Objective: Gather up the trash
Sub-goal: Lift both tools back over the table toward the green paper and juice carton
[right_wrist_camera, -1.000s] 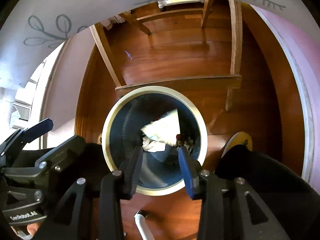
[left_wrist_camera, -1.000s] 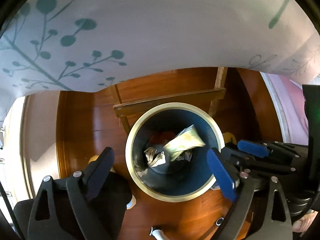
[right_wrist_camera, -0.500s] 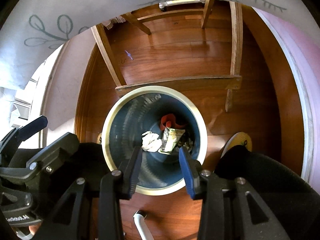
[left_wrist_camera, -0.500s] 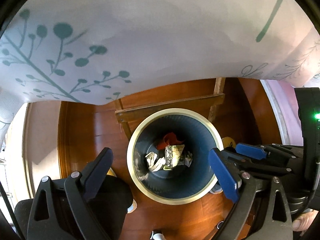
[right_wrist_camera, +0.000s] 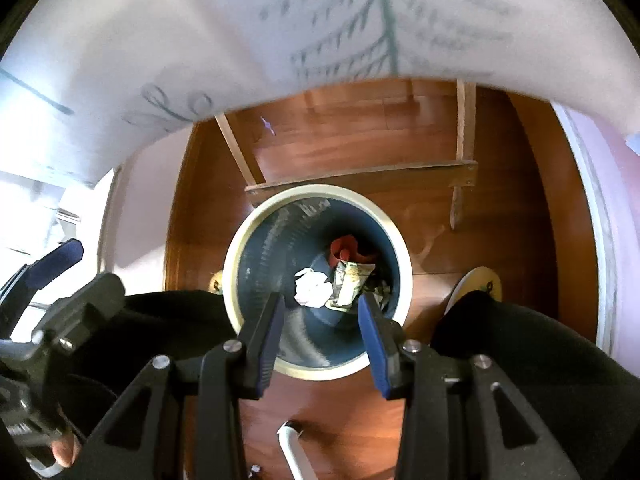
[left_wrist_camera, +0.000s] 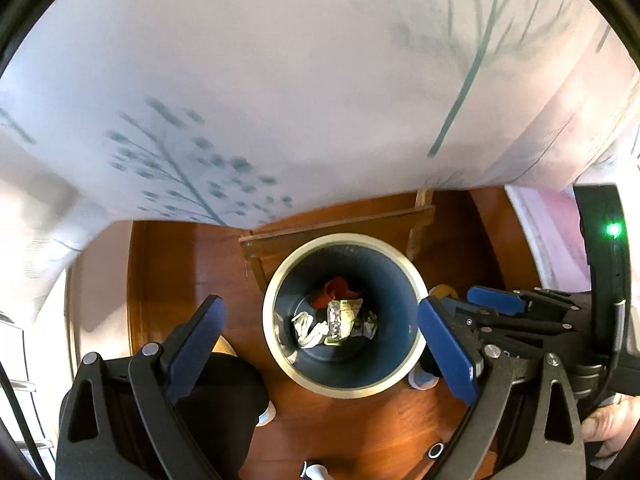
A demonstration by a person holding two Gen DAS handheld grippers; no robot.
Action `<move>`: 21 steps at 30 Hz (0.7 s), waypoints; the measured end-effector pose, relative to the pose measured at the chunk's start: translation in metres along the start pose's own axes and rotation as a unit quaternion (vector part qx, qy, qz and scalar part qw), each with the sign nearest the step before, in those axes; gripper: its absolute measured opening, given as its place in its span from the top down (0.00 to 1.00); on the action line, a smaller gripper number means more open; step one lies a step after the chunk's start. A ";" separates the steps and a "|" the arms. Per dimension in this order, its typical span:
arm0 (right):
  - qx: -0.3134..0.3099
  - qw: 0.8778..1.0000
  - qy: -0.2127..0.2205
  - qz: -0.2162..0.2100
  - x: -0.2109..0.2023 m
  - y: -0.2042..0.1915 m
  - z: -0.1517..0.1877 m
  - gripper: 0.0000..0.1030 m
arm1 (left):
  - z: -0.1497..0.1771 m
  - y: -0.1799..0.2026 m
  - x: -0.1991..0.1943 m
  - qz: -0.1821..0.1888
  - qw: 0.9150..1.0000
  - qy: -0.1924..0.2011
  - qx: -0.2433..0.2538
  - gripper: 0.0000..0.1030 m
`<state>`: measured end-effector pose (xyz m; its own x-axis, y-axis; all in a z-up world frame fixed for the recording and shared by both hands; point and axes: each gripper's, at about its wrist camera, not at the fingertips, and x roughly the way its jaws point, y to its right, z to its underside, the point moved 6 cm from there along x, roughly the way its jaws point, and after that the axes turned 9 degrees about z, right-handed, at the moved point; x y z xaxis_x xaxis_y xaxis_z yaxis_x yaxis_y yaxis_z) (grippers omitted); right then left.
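Note:
A round dark-blue trash bin with a cream rim point(left_wrist_camera: 344, 394) point(right_wrist_camera: 236, 256) stands on the wooden floor below both grippers. Inside lie a yellow-green wrapper point(left_wrist_camera: 340, 316) point(right_wrist_camera: 350, 280), crumpled white paper point(left_wrist_camera: 306, 326) point(right_wrist_camera: 312, 288) and a red scrap point(left_wrist_camera: 336, 290) point(right_wrist_camera: 346, 248). My left gripper point(left_wrist_camera: 320, 332) is open and empty, high above the bin. My right gripper point(right_wrist_camera: 320, 320) is open and empty, also above the bin, its fingers framing the bin's near side. The right gripper's blue-padded fingers point(left_wrist_camera: 494, 300) show at the right of the left wrist view.
A white tablecloth with grey-green plant prints point(left_wrist_camera: 320, 100) point(right_wrist_camera: 280, 32) hangs over the upper part of both views. Wooden table legs and a crossbar point(left_wrist_camera: 340, 226) point(right_wrist_camera: 360, 178) stand just behind the bin. A person's dark-clad legs and yellow slipper point(right_wrist_camera: 478, 286) are beside it.
The yellow-green wrapper has dropped from the right gripper into the bin and settled on the trash. Both grippers have risen, so the bin looks smaller and more tablecloth shows.

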<state>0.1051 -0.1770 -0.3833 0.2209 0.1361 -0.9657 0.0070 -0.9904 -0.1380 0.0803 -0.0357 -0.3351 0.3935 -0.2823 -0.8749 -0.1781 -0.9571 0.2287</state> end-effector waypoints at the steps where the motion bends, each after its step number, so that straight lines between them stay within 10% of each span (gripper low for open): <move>1: 0.001 1.000 0.004 -0.001 -0.007 0.001 0.000 0.63 | -0.003 0.000 -0.007 0.002 1.000 0.006 -0.002 0.07; 21: -0.038 0.975 0.218 -0.038 -0.262 0.003 -0.050 0.62 | -0.109 0.031 -0.242 -0.013 0.981 0.186 0.047 0.07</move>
<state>0.0959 -0.2166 -0.1200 0.6096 0.2029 -0.7663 0.1080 -0.9789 -0.1733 0.0777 -0.0047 -0.0699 0.6974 -0.2784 -0.6604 -0.2385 -0.9591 0.1525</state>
